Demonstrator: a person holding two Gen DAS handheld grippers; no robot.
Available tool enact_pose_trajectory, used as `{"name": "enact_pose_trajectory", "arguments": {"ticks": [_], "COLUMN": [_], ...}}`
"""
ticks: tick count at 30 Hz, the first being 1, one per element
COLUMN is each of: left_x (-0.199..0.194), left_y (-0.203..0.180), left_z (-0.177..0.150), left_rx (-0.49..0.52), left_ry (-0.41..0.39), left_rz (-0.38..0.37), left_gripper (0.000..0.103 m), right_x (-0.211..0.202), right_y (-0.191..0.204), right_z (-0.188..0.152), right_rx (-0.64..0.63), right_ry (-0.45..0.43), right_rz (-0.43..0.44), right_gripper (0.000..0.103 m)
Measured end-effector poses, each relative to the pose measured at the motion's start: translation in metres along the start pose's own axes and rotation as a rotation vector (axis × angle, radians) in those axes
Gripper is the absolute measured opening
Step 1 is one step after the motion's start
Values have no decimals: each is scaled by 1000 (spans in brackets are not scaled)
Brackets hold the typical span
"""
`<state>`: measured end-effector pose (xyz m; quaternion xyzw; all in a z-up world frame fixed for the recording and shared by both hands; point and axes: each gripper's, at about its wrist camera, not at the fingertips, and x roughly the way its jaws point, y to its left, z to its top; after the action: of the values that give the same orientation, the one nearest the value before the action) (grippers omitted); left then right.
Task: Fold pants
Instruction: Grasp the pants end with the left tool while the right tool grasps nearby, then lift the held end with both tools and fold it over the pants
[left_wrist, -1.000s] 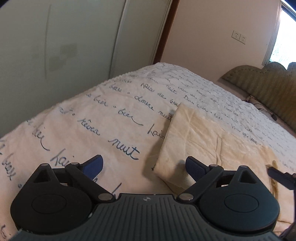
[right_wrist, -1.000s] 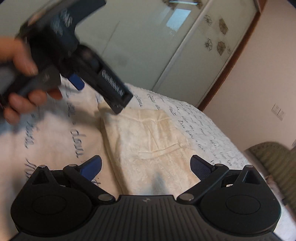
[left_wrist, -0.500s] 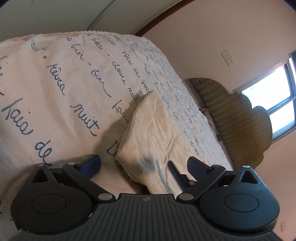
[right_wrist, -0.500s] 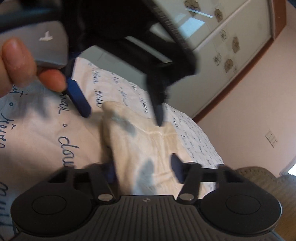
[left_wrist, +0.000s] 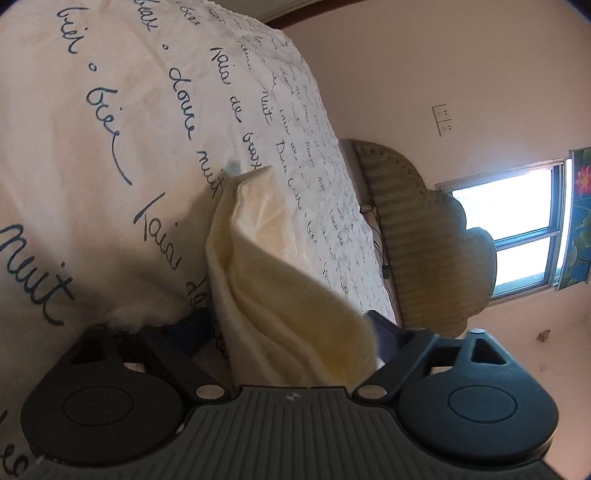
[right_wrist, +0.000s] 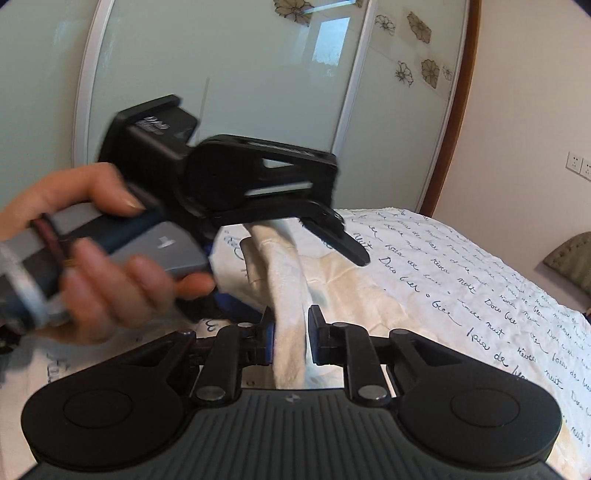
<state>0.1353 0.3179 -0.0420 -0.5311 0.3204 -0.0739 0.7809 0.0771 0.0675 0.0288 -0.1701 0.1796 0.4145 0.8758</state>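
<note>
between the right gripper (right_wrist: 290, 341) pads, at the bottom middle of the right wrist view, a bunched edge of the cream pants (right_wrist: 291, 295) is pinched, the jaws drawn nearly together on the cloth. from there the fabric is seen to run up and away to the left gripper (right_wrist: 295, 225), held in the person's left hand (right_wrist: 99, 251) just above and beyond; a fold appears caught in it, though motion blur leaves this uncertain. in the left wrist view the pants (left_wrist: 288, 295) are draped between the left gripper (left_wrist: 284, 332) fingers, which are set wide with no clear squeeze, so whether it is clamped cannot be told. the rest of the garment lies on the script-printed bedspread (right_wrist: 461, 280), its long axis running away to the right, toward the headboard (left_wrist: 424, 229). the lifted end is judged nearest both grippers, so the fold would be carried along that axis.
</note>
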Motion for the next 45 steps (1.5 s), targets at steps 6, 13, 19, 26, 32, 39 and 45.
{"name": "enact_pose_trajectory", "arguments": {"ticks": [6,13,19,26,32,39,45], "left_x": [2,-7,-29,-36,-22,25,83], "left_y": [3,-29,-81,-139,-186,-235,-259], "left_z": [0,-26,-61,-112,-165,-227,-277], "left_rx": [69,302,460,550,627,764,831], "left_ry": [-27,-121,-188,-247,-253,-181,-67], "left_rz": [100,200,160,82,7,-96,-134], "left_gripper": [15,12,12,12,15,20,21], "right_x": [-39,12,-27,-68,-119,-183,-221], "right_y": [-58,-93,-81,-90,-118,-157,-181], "right_z": [-4,-41,-17,-14,-37,-77,-122], "right_rx": [284,343,433,509,575,677,769], "right_ry": [-84,165,-71,-218,-316,-389,-380], "right_rz": [178,-27,57,32,-30,-145,-267], "right_gripper": [17,17,18,18,18,18,18]}}
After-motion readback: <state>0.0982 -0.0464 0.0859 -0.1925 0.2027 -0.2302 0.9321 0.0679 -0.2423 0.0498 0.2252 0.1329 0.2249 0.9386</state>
